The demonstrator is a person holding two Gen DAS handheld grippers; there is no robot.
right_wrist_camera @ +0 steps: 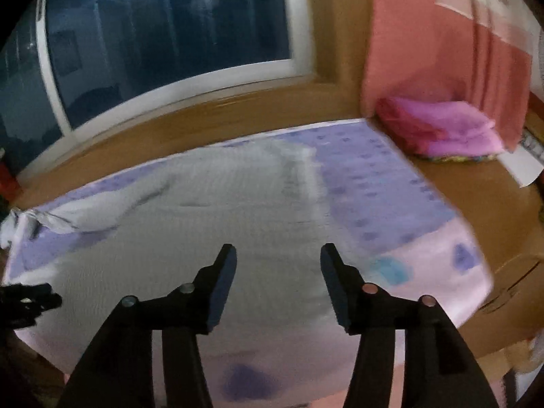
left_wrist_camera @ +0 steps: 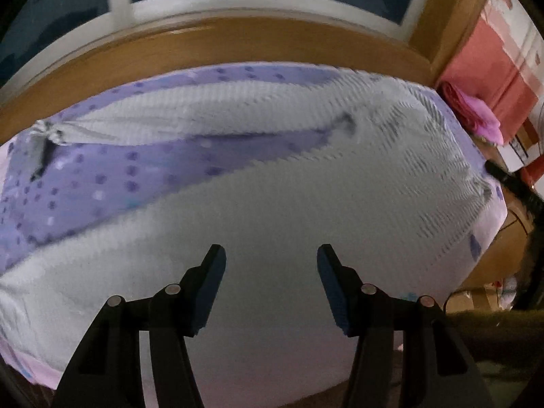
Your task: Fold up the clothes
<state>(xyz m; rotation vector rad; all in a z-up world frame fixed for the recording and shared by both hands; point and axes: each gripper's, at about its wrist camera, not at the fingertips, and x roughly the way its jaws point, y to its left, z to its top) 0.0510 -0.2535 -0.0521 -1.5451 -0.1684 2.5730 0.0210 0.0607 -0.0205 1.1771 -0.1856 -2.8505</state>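
Clothes here come down to one pale grey ribbed garment [left_wrist_camera: 278,183], spread flat over a purple dotted sheet [left_wrist_camera: 85,183] that covers the table; its long sleeve [left_wrist_camera: 112,125] runs toward the far left edge of the sheet. No brand, label or readable writing shows on the garment, the sheet or anything else in either view; both pictures are blurred. The left tongs [left_wrist_camera: 271,255] hang above the near part of the garment with the jaws wide apart and nothing between them. The right tongs [right_wrist_camera: 278,253] are likewise spread wide and hold nothing, poised over the near right part of the garment [right_wrist_camera: 210,210]. Only the right wrist view shows the sheet's [right_wrist_camera: 380,176] pink near corner with a turquoise patch [right_wrist_camera: 391,270] and a dark purple blot [right_wrist_camera: 244,382] close to the near edge, and it gives the clearer look at a folded pink cloth [right_wrist_camera: 442,129] lying on the wooden ledge [right_wrist_camera: 476,197] beyond the sheet's right side, below a salmon curtain [right_wrist_camera: 425,51]. It also catches the black tip of the left tongs [right_wrist_camera: 30,301] at its left border. The left wrist view shows the sleeve's bunched cuff [left_wrist_camera: 44,136] more plainly, and the pink cloth [left_wrist_camera: 476,115] only at its right margin. A dark window [right_wrist_camera: 163,27] with a white frame stands behind the table in both views.
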